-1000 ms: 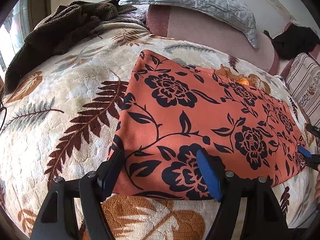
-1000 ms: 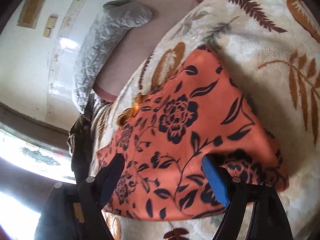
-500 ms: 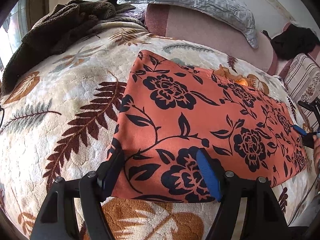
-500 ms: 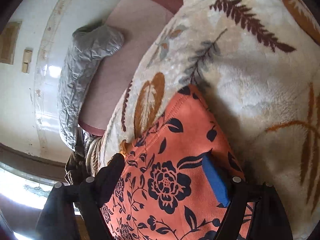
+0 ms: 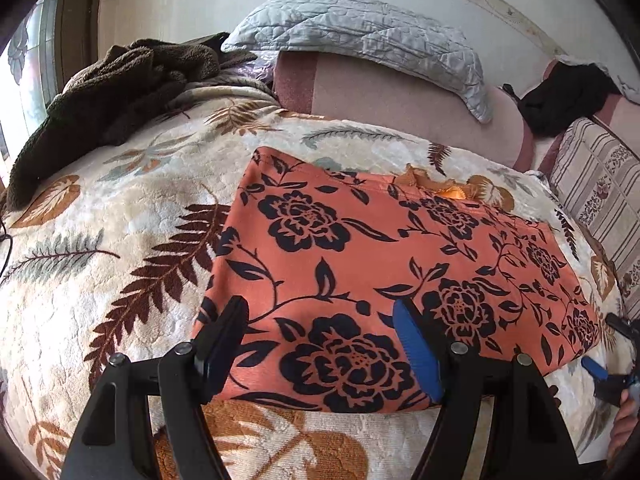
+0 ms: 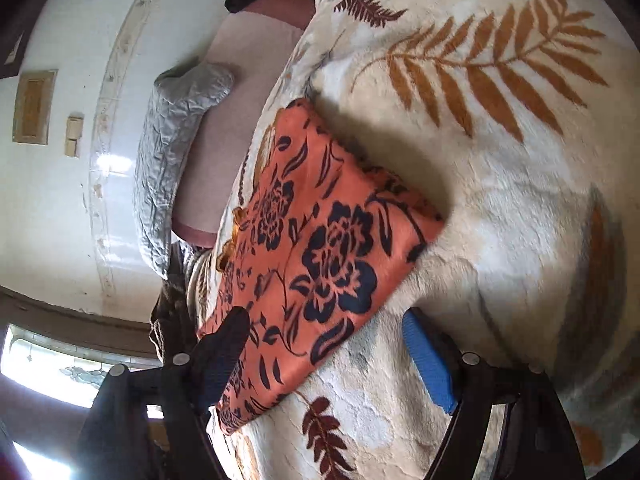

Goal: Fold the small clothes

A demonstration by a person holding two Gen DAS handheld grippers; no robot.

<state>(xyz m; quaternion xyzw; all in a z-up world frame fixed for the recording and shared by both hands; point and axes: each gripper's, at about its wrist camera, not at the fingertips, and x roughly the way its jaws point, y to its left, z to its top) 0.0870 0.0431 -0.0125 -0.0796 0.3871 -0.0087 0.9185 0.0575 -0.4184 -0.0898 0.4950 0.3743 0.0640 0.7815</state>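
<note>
An orange garment with black flowers point(image 5: 360, 264) lies folded flat on the leaf-patterned blanket point(image 5: 120, 240). My left gripper point(image 5: 320, 344) is open and empty, just above the garment's near edge. My right gripper point(image 6: 324, 356) is open and empty, above the garment's point(image 6: 320, 248) near right corner; it also shows at the right edge of the left wrist view point(image 5: 612, 356). An orange frill point(image 5: 436, 186) sticks out at the garment's far edge.
A brown fleece heap point(image 5: 112, 96) lies at the far left of the bed. A grey quilted pillow point(image 5: 360, 36) rests on the pink headboard point(image 5: 400, 96). A black item point(image 5: 568, 96) and a striped cushion point(image 5: 600, 184) are at the far right.
My left gripper has pulled back and risen a little, so more of the room shows. My right gripper has swung back off the garment toward its near right corner, over bare blanket.
</note>
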